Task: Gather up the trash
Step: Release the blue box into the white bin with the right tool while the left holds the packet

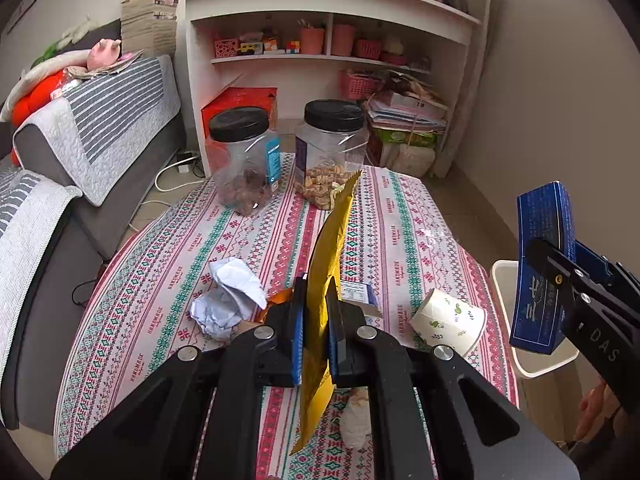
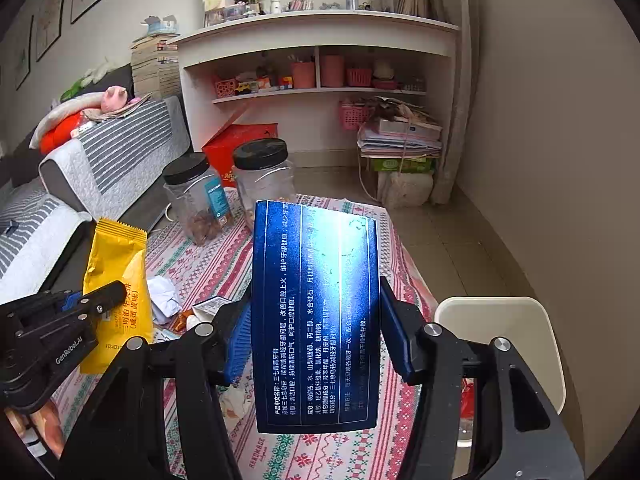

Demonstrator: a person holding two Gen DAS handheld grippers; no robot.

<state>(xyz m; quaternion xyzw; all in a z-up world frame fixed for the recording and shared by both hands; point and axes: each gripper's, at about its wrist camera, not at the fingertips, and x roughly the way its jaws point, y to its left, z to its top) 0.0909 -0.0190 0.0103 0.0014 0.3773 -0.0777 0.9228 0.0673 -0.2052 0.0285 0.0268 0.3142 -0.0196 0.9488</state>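
Trash fills both grippers above the table (image 1: 400,216): the left gripper (image 1: 316,320) pinches a yellow wrapper (image 1: 334,240), the right gripper (image 2: 316,328) clamps a blue box (image 2: 316,320) beside the white bin (image 2: 500,320).

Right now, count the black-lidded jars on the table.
2. Both stand at the table's far edge: the left jar holds brown snacks, and the right jar beside it holds pale ones. No others show.

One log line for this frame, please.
left hand-held gripper: shut on yellow wrapper | right hand-held gripper: shut on blue box | bin: beside table | paper cup: on table
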